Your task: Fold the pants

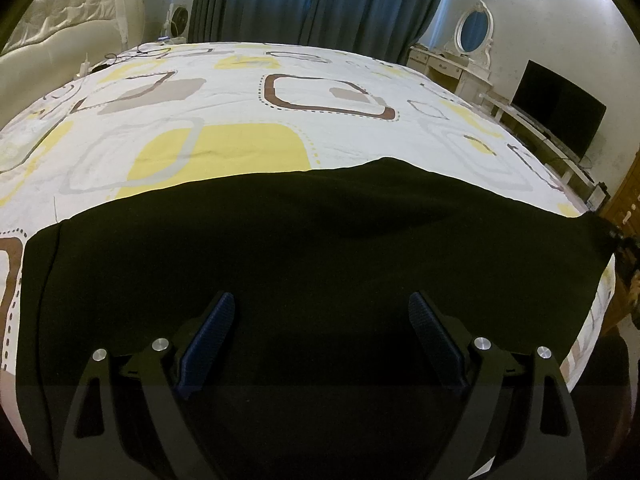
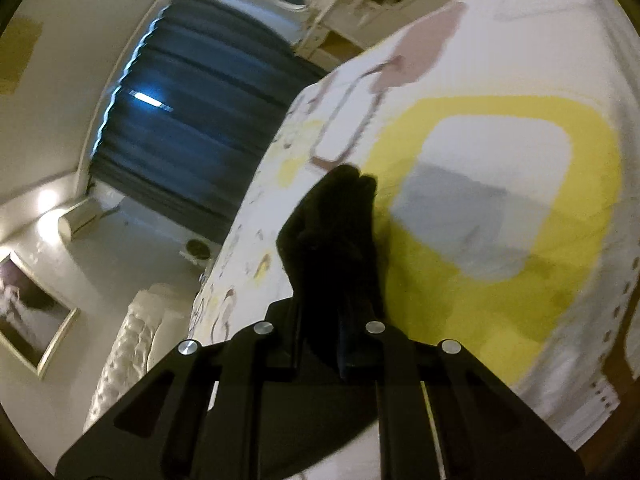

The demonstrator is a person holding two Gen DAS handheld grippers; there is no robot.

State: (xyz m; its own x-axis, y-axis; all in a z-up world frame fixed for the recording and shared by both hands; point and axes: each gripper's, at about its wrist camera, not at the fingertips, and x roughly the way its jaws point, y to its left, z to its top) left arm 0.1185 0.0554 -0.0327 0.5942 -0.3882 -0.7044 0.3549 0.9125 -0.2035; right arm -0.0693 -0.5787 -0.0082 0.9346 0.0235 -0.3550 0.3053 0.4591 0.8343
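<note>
The black pants [image 1: 320, 248] lie spread flat on the near part of the bed [image 1: 248, 92], on a white sheet printed with yellow, brown and grey rounded squares. In the left wrist view their long axis runs across the picture from left to right, along the near edge of the bed; the far edge of the cloth rises to a low hump near the middle, and the right end reaches the bed's right side. No container shows in either view.

The left tongs [image 1: 320, 340] stand wide apart over the dark cloth with nothing between the 2 blue ribbed pads [image 1: 212, 332]; whether they touch the cloth cannot be told.

The right tongs [image 2: 332, 332] are closed on a bunch of the pants [image 2: 336, 240], which sticks out forward past the tips as a narrow dark wad over the sheet. This view is tilted and blurred.

Behind the bed hang dark blue curtains [image 1: 320, 0]; a dark television [image 1: 560, 112] stands at the right.
</note>
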